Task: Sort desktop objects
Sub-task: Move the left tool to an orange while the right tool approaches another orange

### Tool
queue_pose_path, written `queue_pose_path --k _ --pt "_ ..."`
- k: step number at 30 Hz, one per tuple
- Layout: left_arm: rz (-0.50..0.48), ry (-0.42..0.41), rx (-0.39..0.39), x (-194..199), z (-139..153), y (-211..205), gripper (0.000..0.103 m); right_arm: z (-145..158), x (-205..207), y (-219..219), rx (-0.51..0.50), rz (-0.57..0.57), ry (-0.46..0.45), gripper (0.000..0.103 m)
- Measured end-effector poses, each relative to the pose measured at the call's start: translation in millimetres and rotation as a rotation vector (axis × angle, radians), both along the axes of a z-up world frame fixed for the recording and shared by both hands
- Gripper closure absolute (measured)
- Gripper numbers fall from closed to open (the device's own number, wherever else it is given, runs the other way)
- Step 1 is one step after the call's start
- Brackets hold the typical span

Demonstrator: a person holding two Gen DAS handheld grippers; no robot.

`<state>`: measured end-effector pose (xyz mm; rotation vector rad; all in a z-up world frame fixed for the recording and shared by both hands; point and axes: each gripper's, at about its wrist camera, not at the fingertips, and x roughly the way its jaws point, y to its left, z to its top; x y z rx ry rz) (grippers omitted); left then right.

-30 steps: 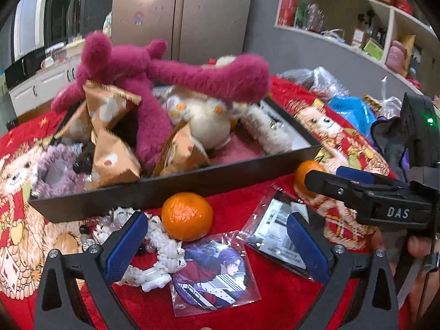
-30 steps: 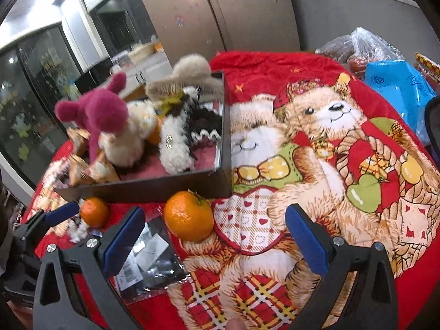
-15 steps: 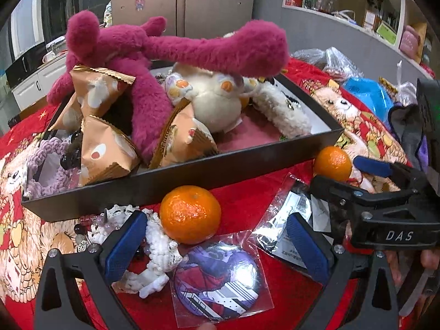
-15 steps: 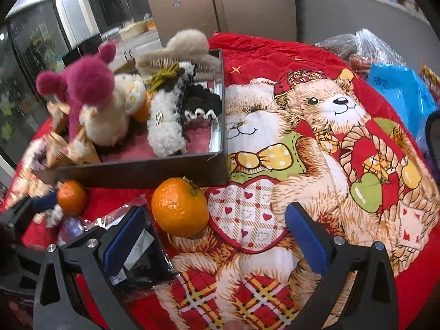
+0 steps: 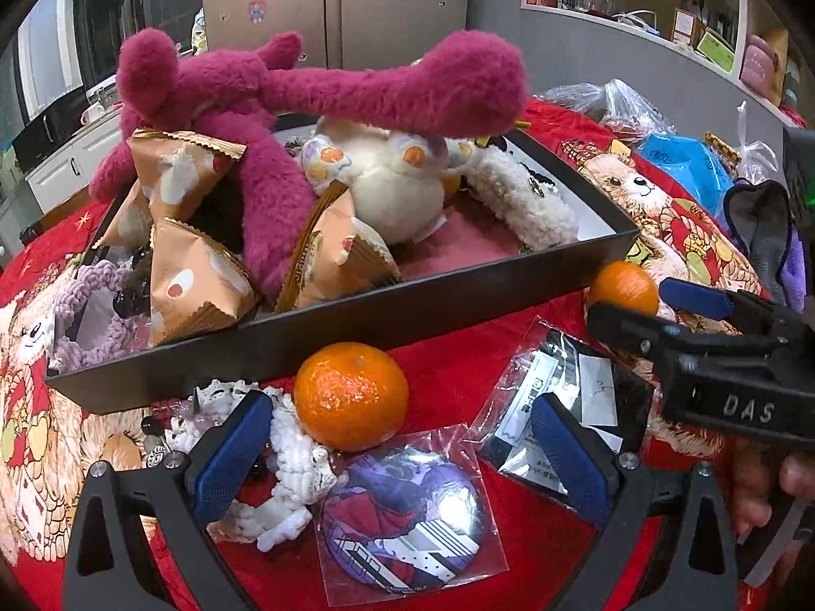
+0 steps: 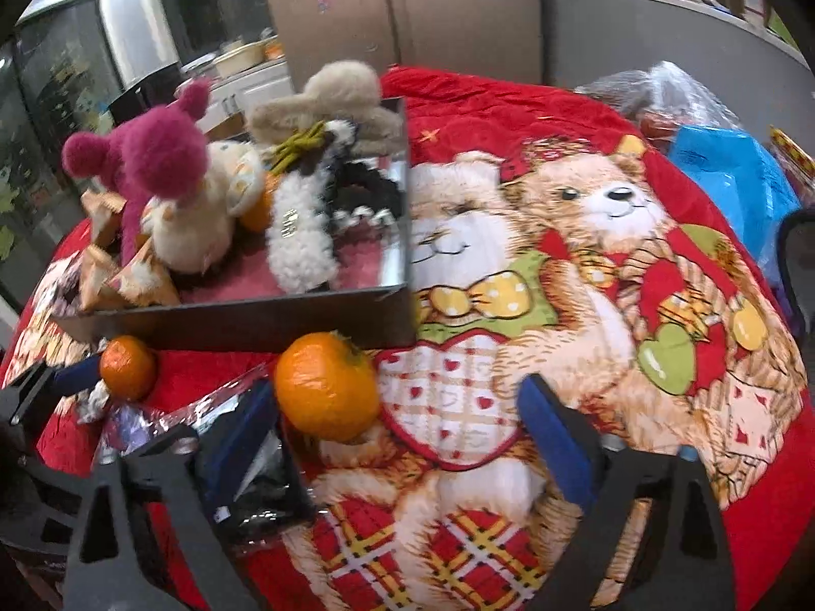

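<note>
**A:** Both grippers are down low over the red teddy-bear blanket (image 6: 586, 117), right in front of the black tray (image 5: 356, 326). Where are the oranges?

**B:** Two of them, both outside the tray. The left orange (image 5: 351, 394) sits just in front of the tray's near wall, about at its middle. The right orange (image 6: 326, 387) sits at the tray's near right corner, close against the wall.

**A:** And the left gripper (image 5: 402, 450)?

**B:** Jaws wide apart, nothing pressed between them. The left orange lies just beyond the gap, with a white knitted piece (image 5: 295, 463) beside the left finger and a round badge in a clear sleeve (image 5: 402, 509) below the orange, nearer the camera.

**A:** The right gripper (image 6: 402, 438)?

**B:** Its jaws have just been closing in a little, yet they stand well apart. The right orange is just past the left fingertip, not squeezed; mostly blanket shows between the pads.

**A:** What's beside that orange?

**B:** A clear packet with a black card (image 5: 565, 407), in front of the tray's right half, between the two oranges.

**A:** Inside the tray?

**B:** A magenta plush toy (image 5: 285, 102) sprawled over a cream plush (image 5: 387, 193), tan triangular snack packets (image 5: 198, 275) at the left, a fuzzy white piece (image 5: 524, 203) at the right.
</note>
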<state>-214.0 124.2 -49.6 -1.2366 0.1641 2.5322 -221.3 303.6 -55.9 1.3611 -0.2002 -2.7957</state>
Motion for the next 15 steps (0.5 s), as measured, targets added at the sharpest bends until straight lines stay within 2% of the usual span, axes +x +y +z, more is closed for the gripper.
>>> queue_pose_path --k 4,7,9,10,11,13,15 --pt "0.005 0.004 0.013 1.3 1.1 -2.7 0.002 5.6 5.3 0.7 -0.015 0.001 0.03 0.032" --pt "0.011 0.016 0.011 3.2 2.4 -3.3 0.008 9.4 7.4 -4.4 -0.003 0.023 0.048 0.045" --pt "0.033 0.03 0.011 3.2 3.9 -4.4 0.021 10.7 7.7 -10.7 0.012 0.055 0.06 0.06" --pt "0.049 0.035 0.011 3.6 4.7 -6.9 0.03 10.3 6.8 -12.1 0.018 0.065 0.063 0.063" --pt "0.051 0.035 0.017 3.1 4.9 -7.4 0.033 11.6 7.5 -16.7 0.032 0.081 0.069 0.068" --pt "0.044 0.032 0.034 2.7 4.6 -7.1 0.04 11.5 8.6 -22.2 0.042 0.104 0.073 0.069" --pt "0.057 0.036 0.035 2.9 5.1 -8.7 0.055 10.4 7.6 -23.6 0.049 0.111 0.074 0.069"
